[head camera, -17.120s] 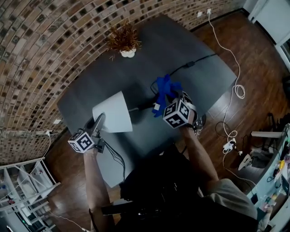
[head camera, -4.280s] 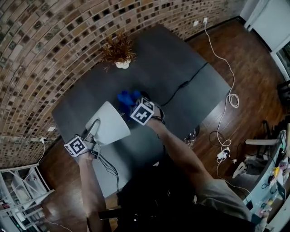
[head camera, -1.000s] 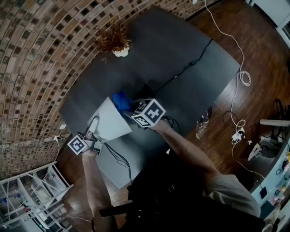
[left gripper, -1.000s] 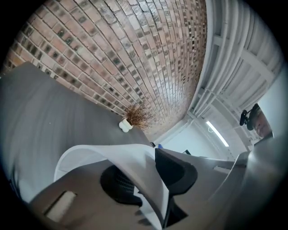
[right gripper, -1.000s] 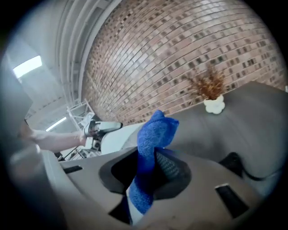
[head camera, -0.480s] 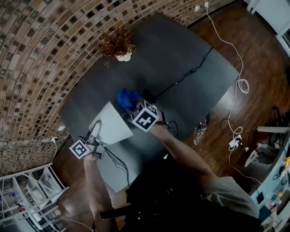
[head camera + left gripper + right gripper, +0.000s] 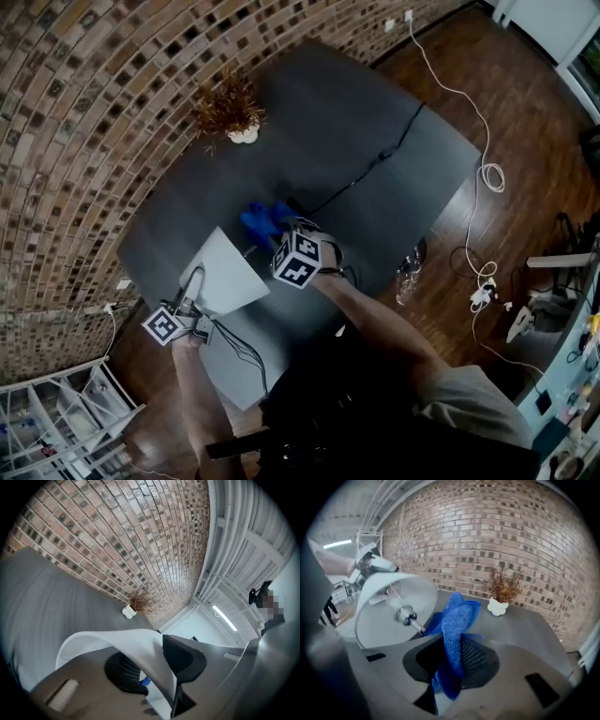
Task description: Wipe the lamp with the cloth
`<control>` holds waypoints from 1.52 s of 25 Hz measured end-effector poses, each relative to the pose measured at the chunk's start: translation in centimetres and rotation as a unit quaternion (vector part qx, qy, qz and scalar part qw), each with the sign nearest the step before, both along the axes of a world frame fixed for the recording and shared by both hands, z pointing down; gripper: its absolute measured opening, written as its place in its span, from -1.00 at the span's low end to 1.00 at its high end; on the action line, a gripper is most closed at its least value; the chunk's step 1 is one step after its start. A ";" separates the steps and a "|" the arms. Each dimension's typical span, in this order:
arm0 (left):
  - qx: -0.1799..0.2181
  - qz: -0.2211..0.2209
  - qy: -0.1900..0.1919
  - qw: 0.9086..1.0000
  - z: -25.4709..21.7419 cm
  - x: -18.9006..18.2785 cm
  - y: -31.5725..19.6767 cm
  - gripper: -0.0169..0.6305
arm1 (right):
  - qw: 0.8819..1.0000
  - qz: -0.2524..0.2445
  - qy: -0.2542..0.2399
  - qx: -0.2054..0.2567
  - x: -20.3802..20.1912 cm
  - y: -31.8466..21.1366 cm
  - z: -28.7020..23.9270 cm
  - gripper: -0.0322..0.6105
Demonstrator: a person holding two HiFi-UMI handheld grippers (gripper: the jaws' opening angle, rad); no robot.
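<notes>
The white lamp shade point(image 7: 225, 281) lies tilted over the dark table point(image 7: 356, 103). My left gripper point(image 7: 194, 281) is shut on the shade's rim point(image 7: 140, 644) from the near side. Its jaws have just eased open a little, with the rim still between the pads point(image 7: 183, 654). My right gripper point(image 7: 278, 233) is shut on the blue cloth point(image 7: 263, 220), which bunches beside the shade's narrow end. In the right gripper view the cloth point(image 7: 457, 630) hangs between the jaws of that gripper point(image 7: 454, 663). Ahead of it I see the shade's open inside point(image 7: 389, 616) and the metal socket rod point(image 7: 408, 617).
A dried plant in a white pot point(image 7: 239, 134) stands near the table's far edge by the brick wall. A black cable point(image 7: 375, 159) runs across the table from the lamp. On the wood floor to the right lie a water bottle point(image 7: 409, 270) and a white cord point(image 7: 487, 173).
My right gripper has rolled and dipped a little with the cloth, staying by the shade's narrow end. My left gripper has stayed in place on the rim.
</notes>
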State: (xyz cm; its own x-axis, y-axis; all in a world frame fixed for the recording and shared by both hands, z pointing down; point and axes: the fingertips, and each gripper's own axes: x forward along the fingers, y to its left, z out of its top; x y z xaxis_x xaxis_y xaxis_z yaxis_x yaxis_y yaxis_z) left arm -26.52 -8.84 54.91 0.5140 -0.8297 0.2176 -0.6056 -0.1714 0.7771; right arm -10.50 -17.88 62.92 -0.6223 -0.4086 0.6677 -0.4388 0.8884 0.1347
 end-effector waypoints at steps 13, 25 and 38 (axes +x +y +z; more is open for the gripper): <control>0.006 0.005 -0.002 1.000 -0.2 0.7 0.0 -0.60 | 0.978 -0.014 0.139 0.152 9.3 -2.0 1.4 -0.61; 0.077 0.066 -0.091 0.991 -5.2 3.7 -0.8 -0.64 | 0.999 0.021 -0.046 -0.016 9.5 2.9 -4.5 -0.62; 0.065 0.365 -0.521 0.768 -10.8 10.5 -4.3 -0.62 | 0.975 0.004 -0.162 -0.150 7.3 7.7 -4.3 -0.62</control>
State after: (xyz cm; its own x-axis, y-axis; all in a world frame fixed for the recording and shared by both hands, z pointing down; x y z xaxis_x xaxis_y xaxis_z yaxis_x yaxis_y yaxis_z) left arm -16.03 -13.09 44.07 0.4556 -0.4519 0.7670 -0.5924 -0.7970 -0.1177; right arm -3.21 -10.17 58.57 -0.8184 -0.2305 0.5264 -0.4220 0.8628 -0.2783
